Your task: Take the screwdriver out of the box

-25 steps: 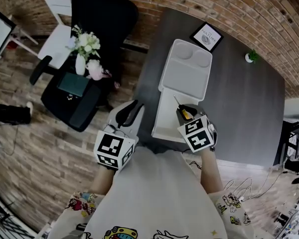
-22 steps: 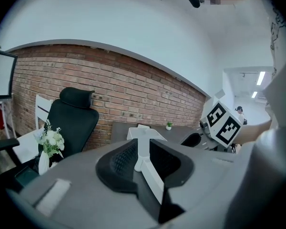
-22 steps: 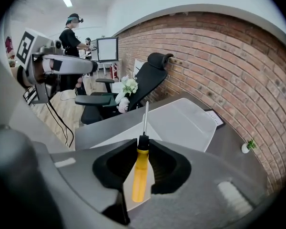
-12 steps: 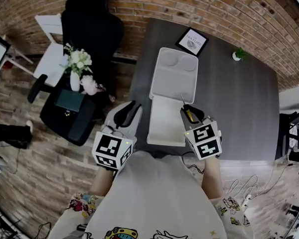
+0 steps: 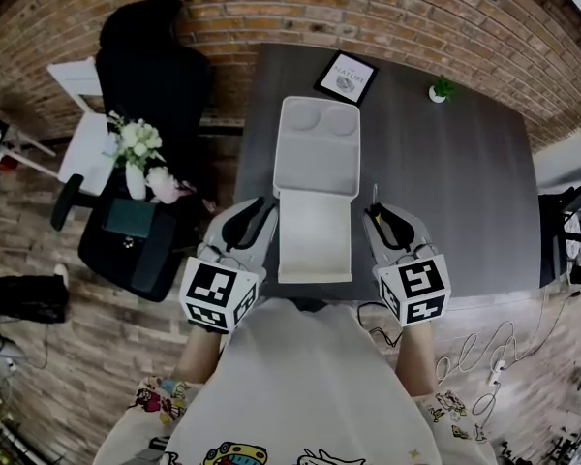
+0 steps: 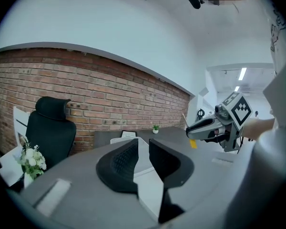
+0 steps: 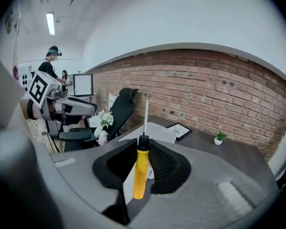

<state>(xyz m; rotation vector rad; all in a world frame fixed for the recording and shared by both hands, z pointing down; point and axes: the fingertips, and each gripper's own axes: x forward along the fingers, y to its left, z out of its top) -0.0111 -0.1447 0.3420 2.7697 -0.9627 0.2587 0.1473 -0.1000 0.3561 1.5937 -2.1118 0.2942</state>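
Note:
My right gripper (image 5: 385, 223) is shut on a yellow-handled screwdriver (image 7: 140, 171). Its metal shaft (image 7: 146, 116) sticks up past the jaw tips. In the head view the screwdriver (image 5: 376, 213) hangs just right of the open white box (image 5: 313, 235), over the dark table (image 5: 455, 192). The box's lid (image 5: 317, 148) lies folded back. My left gripper (image 5: 253, 221) hovers at the box's left side. Its jaws (image 6: 144, 149) stand a narrow gap apart with nothing between them. The left gripper view also catches the right gripper (image 6: 200, 126).
A framed card (image 5: 346, 77) and a small potted plant (image 5: 439, 90) sit at the table's far edge by the brick wall. Left of the table are a black office chair (image 5: 140, 71), flowers in a vase (image 5: 136, 158) and a black stool (image 5: 126, 240). People stand far off (image 7: 50, 66).
My right gripper has lifted the screwdriver away from the box's right edge and carried it right, clear of the box. The left gripper has shifted a little beside the box.

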